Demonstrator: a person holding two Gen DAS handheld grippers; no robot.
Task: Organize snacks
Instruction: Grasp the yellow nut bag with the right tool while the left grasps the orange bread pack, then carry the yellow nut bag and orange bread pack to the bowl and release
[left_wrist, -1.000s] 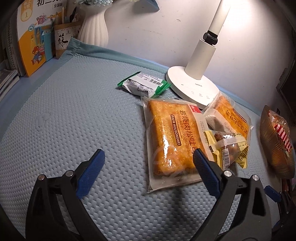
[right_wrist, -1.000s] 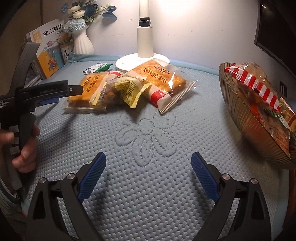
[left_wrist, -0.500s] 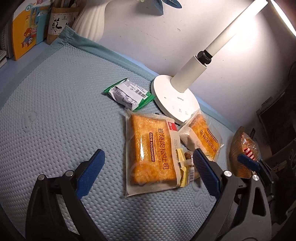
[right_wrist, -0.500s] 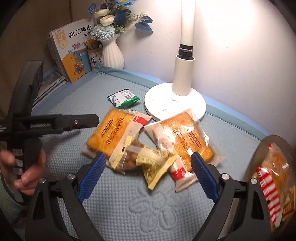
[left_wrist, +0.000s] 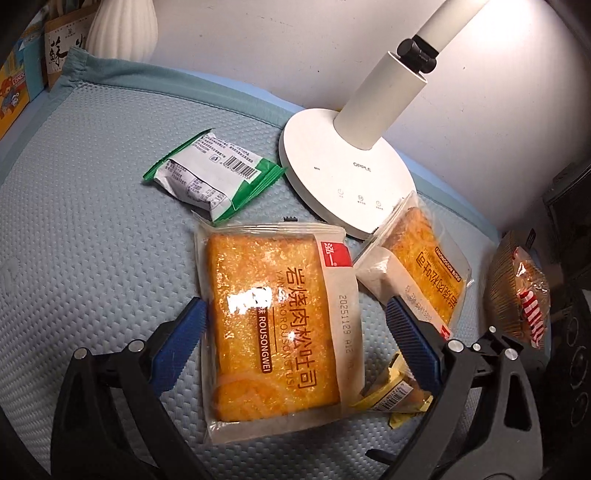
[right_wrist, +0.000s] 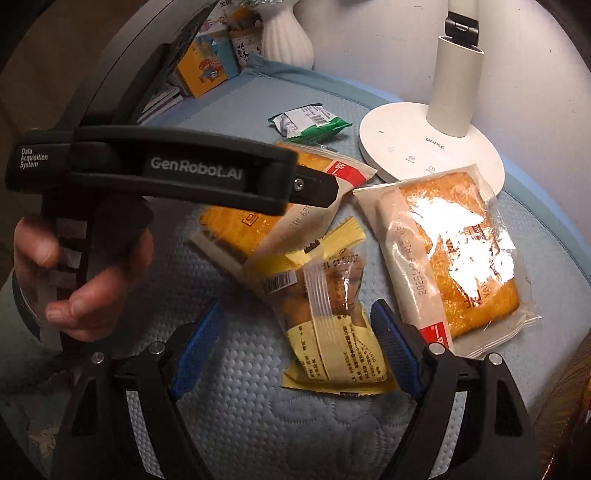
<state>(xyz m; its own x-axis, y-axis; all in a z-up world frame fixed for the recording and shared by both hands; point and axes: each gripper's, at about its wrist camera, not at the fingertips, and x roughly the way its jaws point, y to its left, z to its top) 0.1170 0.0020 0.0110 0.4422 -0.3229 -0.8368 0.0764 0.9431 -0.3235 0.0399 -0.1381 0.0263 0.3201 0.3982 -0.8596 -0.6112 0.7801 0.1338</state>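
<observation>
Several snack packs lie on a blue-grey mat. My left gripper (left_wrist: 295, 343) is open, its blue fingers on either side of a large orange toast pack (left_wrist: 273, 325). My right gripper (right_wrist: 295, 347) is open too, with a yellow pastry pack (right_wrist: 325, 321) between its fingers. That yellow pack (left_wrist: 395, 398) leans on the toast pack's right edge. A second toast pack (right_wrist: 454, 258) lies to the right, touching the lamp base. A green-and-white pack (left_wrist: 214, 177) lies alone further back. A brown basket (left_wrist: 517, 291) with a red-striped snack stands at the right.
A white desk lamp (left_wrist: 347, 173) stands behind the snacks. A white vase (left_wrist: 122, 29) and books (right_wrist: 207, 66) are at the back left. In the right wrist view, a hand (right_wrist: 74, 280) holds the left gripper's black body (right_wrist: 177, 173), covering part of the first toast pack.
Both grippers have come down and forward onto the snack pile. The left now straddles the large toast pack, and the right straddles the yellow pack. Both stay open.
</observation>
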